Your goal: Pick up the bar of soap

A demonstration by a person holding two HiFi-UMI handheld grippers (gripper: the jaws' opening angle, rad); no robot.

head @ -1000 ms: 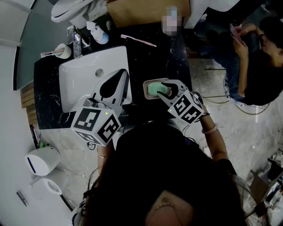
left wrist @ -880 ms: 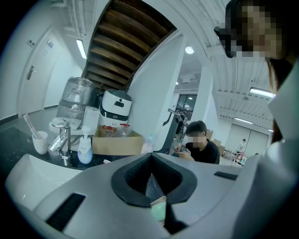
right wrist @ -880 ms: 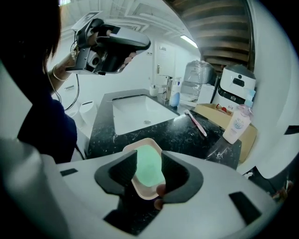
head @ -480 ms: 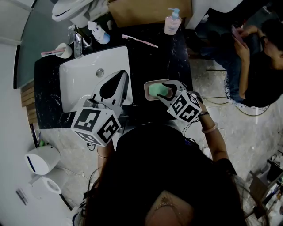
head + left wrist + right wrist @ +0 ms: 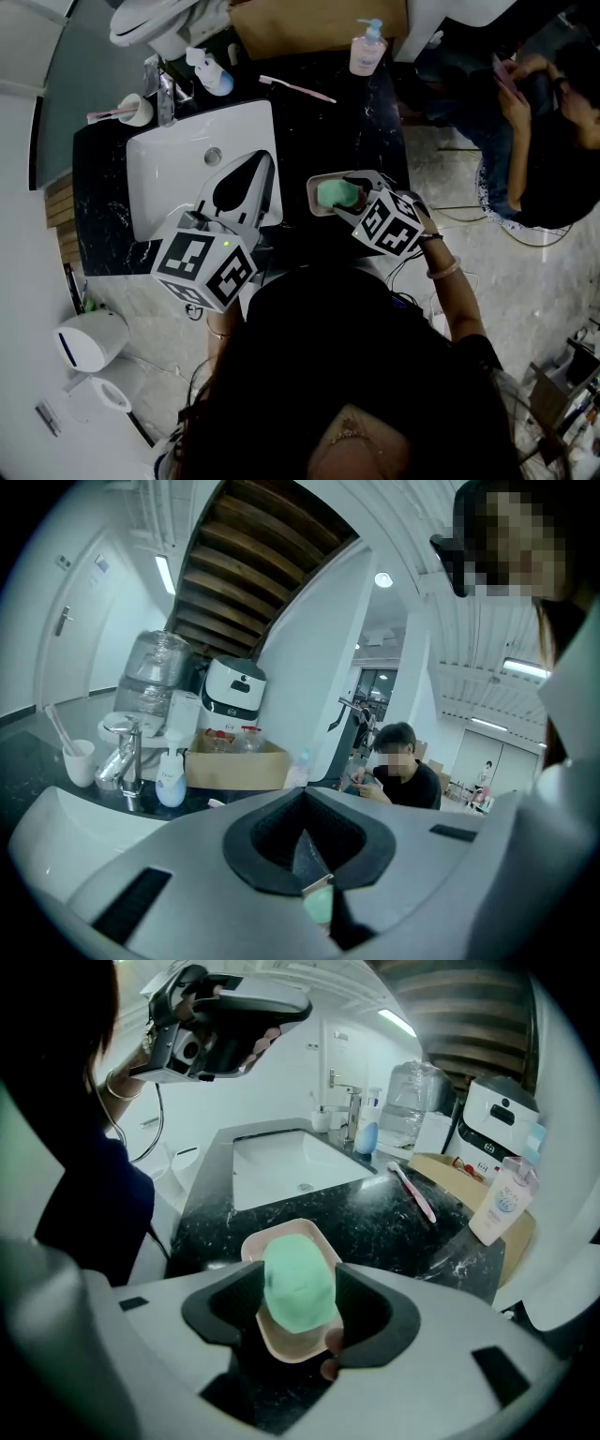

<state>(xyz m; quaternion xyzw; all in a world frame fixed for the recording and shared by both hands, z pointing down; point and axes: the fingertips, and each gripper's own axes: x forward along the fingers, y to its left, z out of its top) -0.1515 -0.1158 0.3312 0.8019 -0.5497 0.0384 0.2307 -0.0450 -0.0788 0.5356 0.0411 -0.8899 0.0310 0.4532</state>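
Well, with the jaws of the right gripper [image 5: 298, 1299] opening either side of the green soap [image 5: 300, 1274] in its dish [image 5: 291, 1346], I'd centre them low and squeeze gently.

Holding up a white sink [image 5: 159, 178], set into the black speckled desk [image 5: 328, 131], with a tap [image 5: 164, 94] behind. Also carrying a cup [image 5: 134, 108] and a blue-white bottle [image 5: 214, 75] beside the tap, a pink toothbrush [image 5: 295, 87] lying flat near a pump bottle [image 5: 366, 52], and a pink dish [image 5: 311, 187] at the near edge, just right of the sink.
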